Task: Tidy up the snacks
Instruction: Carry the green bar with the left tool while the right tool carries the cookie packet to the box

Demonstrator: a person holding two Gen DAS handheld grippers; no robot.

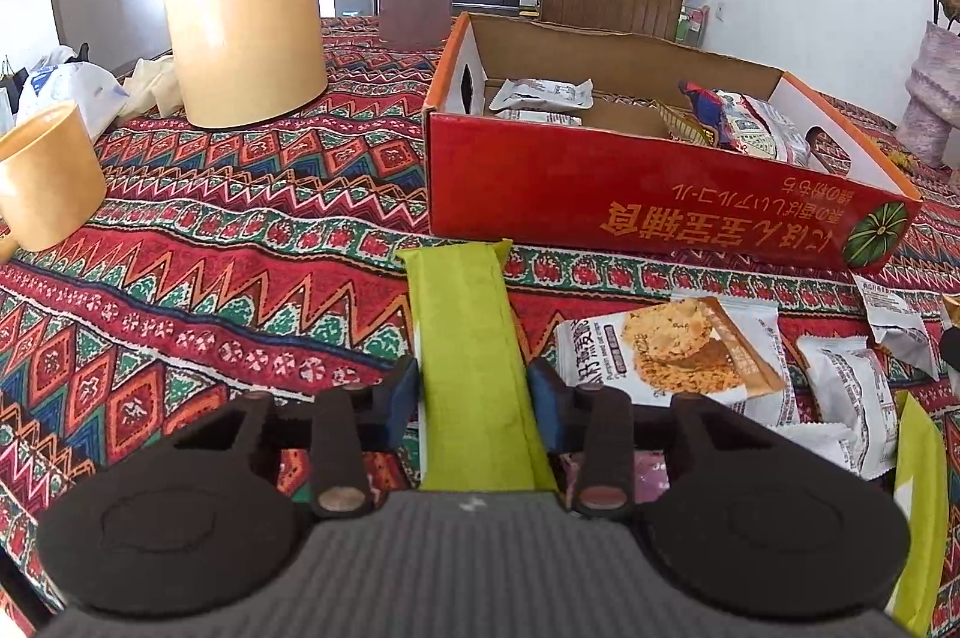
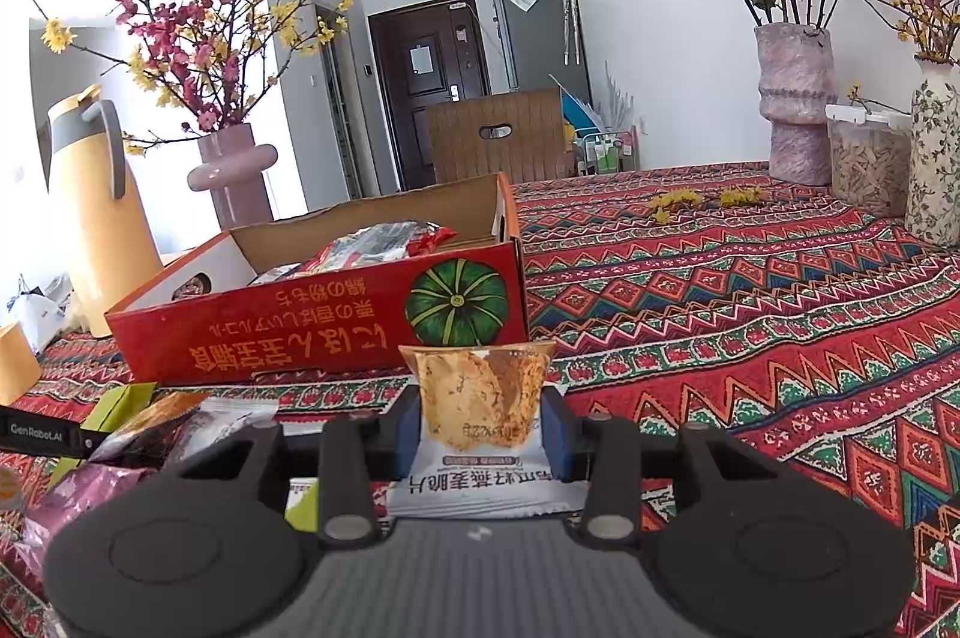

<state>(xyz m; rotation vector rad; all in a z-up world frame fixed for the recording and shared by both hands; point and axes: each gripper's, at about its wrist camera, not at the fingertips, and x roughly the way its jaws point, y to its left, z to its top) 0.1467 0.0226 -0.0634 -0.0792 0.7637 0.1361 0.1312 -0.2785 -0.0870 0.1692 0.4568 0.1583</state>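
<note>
The left gripper (image 1: 474, 398) has its blue pads pressed on either side of a long, flat lime-green snack packet (image 1: 471, 356), which runs forward between the jaws with its far end close to the near wall of the red cardboard box (image 1: 600, 194). The right gripper (image 2: 483, 425) is clenched on a white-and-orange oat-crisp packet (image 2: 480, 398), held upright just in front of the box's pumpkin-printed corner.

The box stands open on the red patterned tablecloth (image 1: 210, 230) and already holds several wrapped snacks, with bare floor showing in its middle. More loose packets (image 1: 690, 356) lie on the cloth in front of the box, to the right of the green packet.

The step in hand looks like carrying both held packets into the box. To do it well, each packet should be lifted clear of the near wall before moving forward, since the green one is long and its tip would likely catch the cardboard edge. Taking one hand at a time would avoid a clash above the opening. Each packet is best released low over the bare patch, laid flat beside the others.
</note>
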